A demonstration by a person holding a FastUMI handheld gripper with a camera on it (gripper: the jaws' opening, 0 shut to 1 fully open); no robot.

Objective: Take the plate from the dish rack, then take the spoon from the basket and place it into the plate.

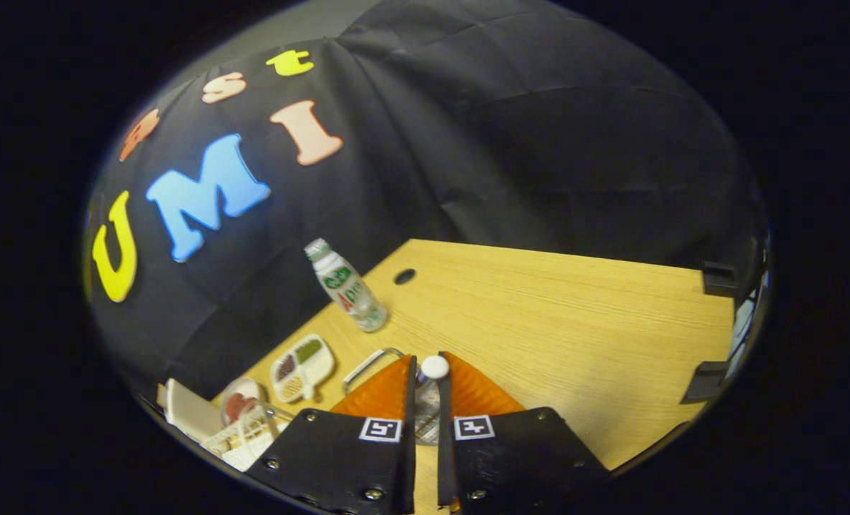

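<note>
Wood of a pale yellow tone makes the surface [575,322], which spreads wide beyond the fingers [425,390] and to their right. It has a small round hole [404,276] near its far edge. Behind it hangs the black cloth wall [503,143] of the booth, with folds in it. Two dark brackets [718,279] sit at the far right side of the surface.

The fingers stand almost closed, with only a narrow gap. In this gap is something slim with a white round end [435,367]; it may be the spoon, but I cannot tell this surely, nor if both fingers press it.

Beyond the fingers, a little left, a small plastic bottle [344,287] stands on the surface. Just ahead of the left finger is a bent metal handle [367,365]. Further left lies a white divided dish [302,367] with coloured contents, then a wire dish rack [242,429] with a round plate [239,400] and a pale flat piece [189,411] beside it.
</note>
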